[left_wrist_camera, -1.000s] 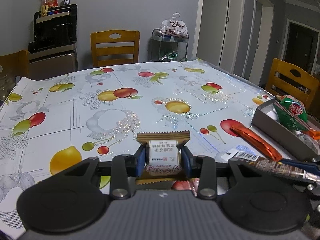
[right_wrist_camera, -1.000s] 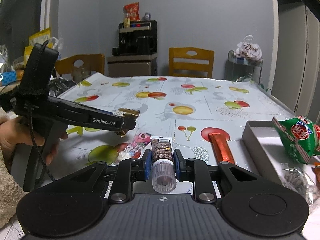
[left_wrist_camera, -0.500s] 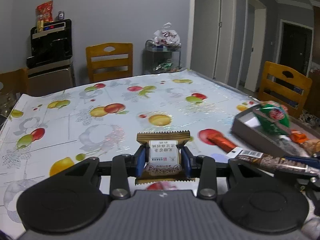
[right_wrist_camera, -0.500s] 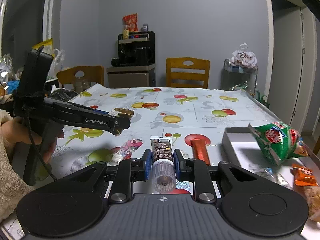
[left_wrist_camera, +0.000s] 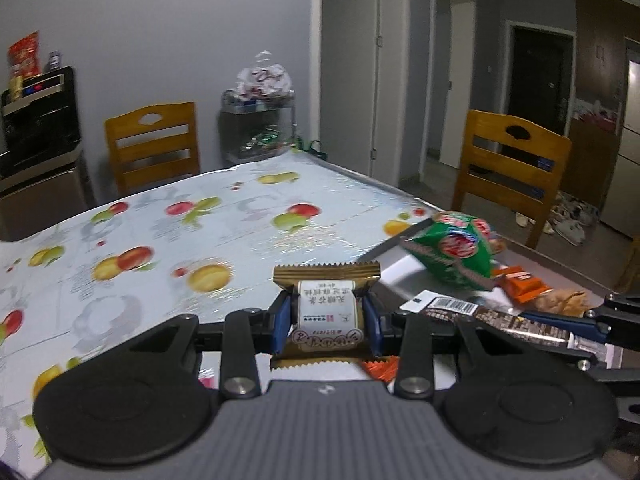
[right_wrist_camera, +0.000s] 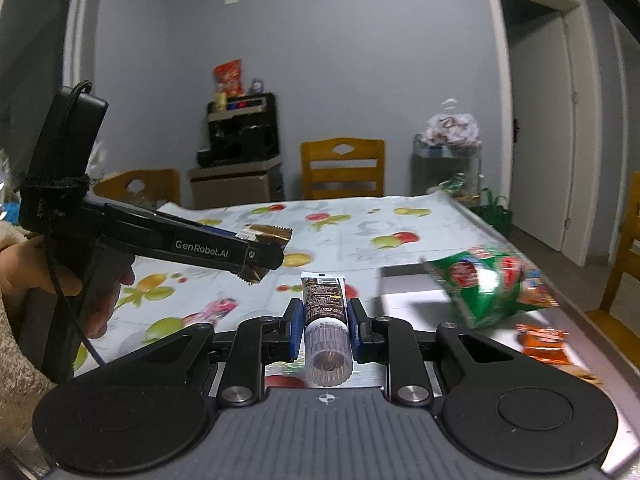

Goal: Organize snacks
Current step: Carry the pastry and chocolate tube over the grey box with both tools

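My left gripper [left_wrist_camera: 326, 314] is shut on a small gold-wrapped pastry [left_wrist_camera: 326, 312] with a white label, held above the fruit-print table [left_wrist_camera: 160, 248]. In the right wrist view the same left gripper [right_wrist_camera: 264, 258] shows from the side, a hand under it, the gold pastry [right_wrist_camera: 266, 234] sticking out of it. My right gripper [right_wrist_camera: 325, 316] is shut on a brown tube [right_wrist_camera: 324, 304] with a clear cap. That tube [left_wrist_camera: 480, 314] also shows in the left wrist view, pointing left. A grey tray [left_wrist_camera: 404, 268] at the right holds a green snack bag [left_wrist_camera: 452, 254] and orange packets [left_wrist_camera: 520, 284].
A pink candy wrapper [right_wrist_camera: 216, 308] lies on the table below the left gripper. Wooden chairs [left_wrist_camera: 154, 146] stand at the far side and at the right [left_wrist_camera: 512, 168]. A metal shelf with a candy bag [left_wrist_camera: 262, 120] and a black appliance [right_wrist_camera: 240, 132] stand by the wall.
Both grippers have risen and swung right toward the tray, each keeping its snack. The tray with the green bag now sits closer in both views.
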{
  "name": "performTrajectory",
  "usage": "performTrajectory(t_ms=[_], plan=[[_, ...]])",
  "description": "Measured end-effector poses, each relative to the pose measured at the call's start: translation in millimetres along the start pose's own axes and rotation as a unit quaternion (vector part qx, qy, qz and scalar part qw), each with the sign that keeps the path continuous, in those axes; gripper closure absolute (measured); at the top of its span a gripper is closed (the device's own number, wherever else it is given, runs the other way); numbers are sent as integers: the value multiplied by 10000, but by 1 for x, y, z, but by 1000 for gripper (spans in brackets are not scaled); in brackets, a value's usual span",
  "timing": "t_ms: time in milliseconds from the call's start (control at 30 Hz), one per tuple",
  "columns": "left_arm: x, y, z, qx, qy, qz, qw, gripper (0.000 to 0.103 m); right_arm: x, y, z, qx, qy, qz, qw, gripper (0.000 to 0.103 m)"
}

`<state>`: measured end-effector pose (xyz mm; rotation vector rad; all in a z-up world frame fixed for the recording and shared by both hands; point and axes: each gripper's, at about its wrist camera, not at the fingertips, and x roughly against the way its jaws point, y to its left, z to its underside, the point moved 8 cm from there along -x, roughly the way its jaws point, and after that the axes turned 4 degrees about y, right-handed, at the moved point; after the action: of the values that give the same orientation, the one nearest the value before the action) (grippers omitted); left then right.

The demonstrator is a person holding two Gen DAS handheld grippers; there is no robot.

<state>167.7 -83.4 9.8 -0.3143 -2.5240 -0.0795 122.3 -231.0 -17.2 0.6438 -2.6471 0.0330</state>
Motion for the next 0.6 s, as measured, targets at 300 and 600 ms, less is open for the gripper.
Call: performTrajectory(t_ms=[300, 600], plan=[[-48, -68, -22, -306, 278, 351, 9985, 67, 11, -64, 6, -390, -59, 458, 9982, 78], [-91, -94, -27, -325, 545, 353, 9974, 67, 19, -105, 15, -652, -86, 818, 9945, 78]])
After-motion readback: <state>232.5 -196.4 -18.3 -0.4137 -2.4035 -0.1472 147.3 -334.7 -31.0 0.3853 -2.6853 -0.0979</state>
